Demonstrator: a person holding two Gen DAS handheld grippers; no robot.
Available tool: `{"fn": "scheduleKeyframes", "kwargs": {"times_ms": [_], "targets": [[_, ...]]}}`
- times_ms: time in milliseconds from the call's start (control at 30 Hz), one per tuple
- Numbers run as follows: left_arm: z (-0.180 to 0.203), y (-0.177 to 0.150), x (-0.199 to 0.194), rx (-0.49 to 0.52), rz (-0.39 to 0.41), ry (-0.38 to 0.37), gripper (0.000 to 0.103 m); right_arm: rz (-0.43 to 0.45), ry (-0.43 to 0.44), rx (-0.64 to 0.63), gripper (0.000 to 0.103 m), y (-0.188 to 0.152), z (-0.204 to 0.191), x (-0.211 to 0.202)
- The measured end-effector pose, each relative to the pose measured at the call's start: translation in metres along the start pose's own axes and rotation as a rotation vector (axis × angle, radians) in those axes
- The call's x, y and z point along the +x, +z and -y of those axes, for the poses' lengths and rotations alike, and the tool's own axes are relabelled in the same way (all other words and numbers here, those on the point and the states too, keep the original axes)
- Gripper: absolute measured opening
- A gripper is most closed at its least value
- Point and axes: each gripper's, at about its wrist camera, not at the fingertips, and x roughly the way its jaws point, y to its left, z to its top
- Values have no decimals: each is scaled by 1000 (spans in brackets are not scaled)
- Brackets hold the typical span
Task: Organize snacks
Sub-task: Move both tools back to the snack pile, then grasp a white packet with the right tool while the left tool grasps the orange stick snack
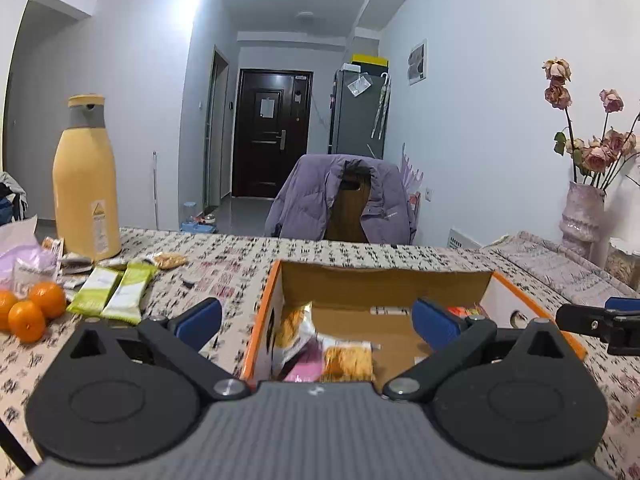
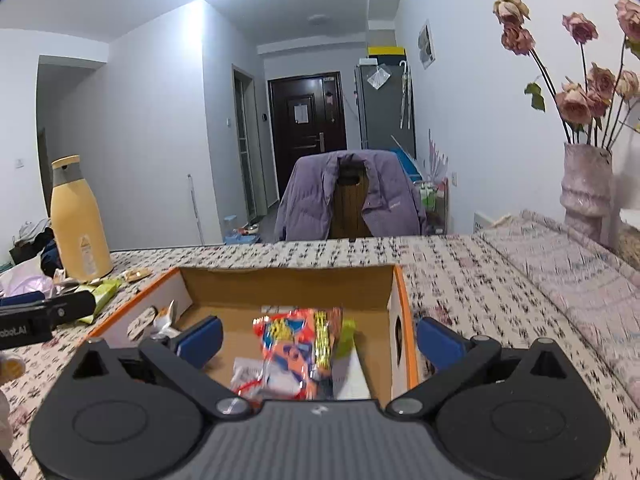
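Observation:
An open cardboard box with an orange rim (image 1: 384,276) (image 2: 288,280) stands on the patterned table. Inside lie snack packets: a yellow and pink one (image 1: 344,356) at the left, a red and orange one (image 2: 296,344) at the right. My left gripper (image 1: 318,320) is open and empty over the box's near left part. My right gripper (image 2: 320,338) is open and empty over the box's near right part. Two green snack bars (image 1: 112,292) and other small packets (image 1: 168,260) lie on the table left of the box.
A yellow bottle (image 1: 86,184) stands at the table's far left. Three oranges (image 1: 32,308) and a plastic bag (image 1: 20,252) lie at the left edge. A vase of dried roses (image 2: 586,188) stands at the right. A chair with a purple jacket (image 1: 344,200) is behind the table.

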Motion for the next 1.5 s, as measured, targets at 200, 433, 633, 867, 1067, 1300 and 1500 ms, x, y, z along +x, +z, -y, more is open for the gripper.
{"fn": "scheduleKeyframes", "kwargs": {"times_ms": [200,433,633,867,1067,1300,1500], "targets": [[-11,-26,-25,-25,-26,1,103,-49,-4,10,103,-23,0,-16],[-24,-50,-48,-32,-41,-17,103,-113,-48,9,103,-51,-3,-33],[-33,-64,-56,-33,-71,-20,103,-163,-59,19,103,-72,-1,-46],[-39,-77,-55,-44,-83,-20,103,-202,-47,-17,103,-83,-17,-55],[-40,-79,-57,-53,-71,-37,103,-229,-25,-57,94,-93,-35,-60],[-43,-79,-57,-72,-75,-53,103,-270,-20,-64,74,-107,-41,-56],[-43,-79,-57,-76,-80,-57,103,-278,-26,-63,42,-110,-40,-54]]}}
